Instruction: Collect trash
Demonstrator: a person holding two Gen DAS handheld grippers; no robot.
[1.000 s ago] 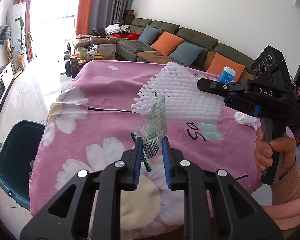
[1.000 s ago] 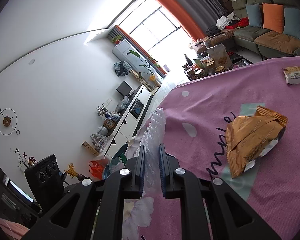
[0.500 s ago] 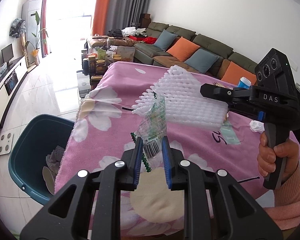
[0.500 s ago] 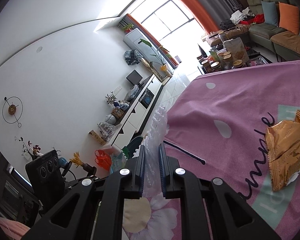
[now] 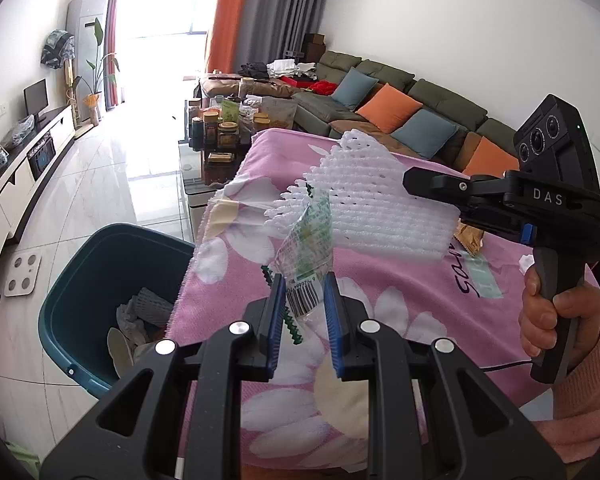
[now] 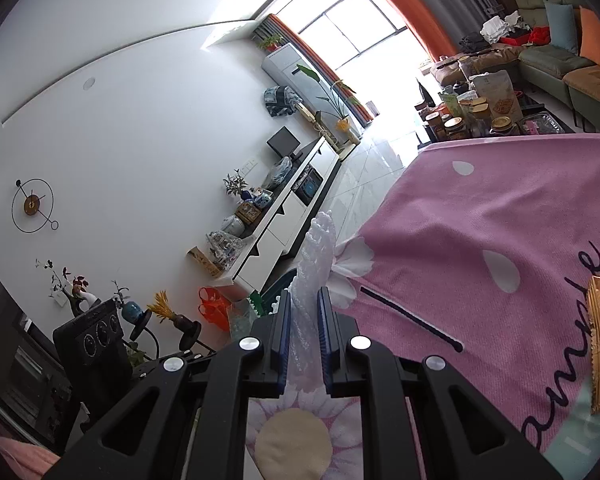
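I am in the carry step. My left tool (image 5: 303,300) is clamped on a clear barcoded wrapper (image 5: 308,254); my right tool (image 6: 303,320) is clamped on white foam netting (image 5: 364,208). Both items hang above the pink-clothed counter (image 5: 400,304). Next move: bring both over the teal bin (image 5: 80,276) beside the counter edge, then release. Legible writing: "DAS" on the right tool body.

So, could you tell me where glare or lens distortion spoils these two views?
Left wrist view: the window blows out white and glares on the floor; the foam net stays sharp. Right wrist view: the window is overexposed too, walls bow, corners vignette black.
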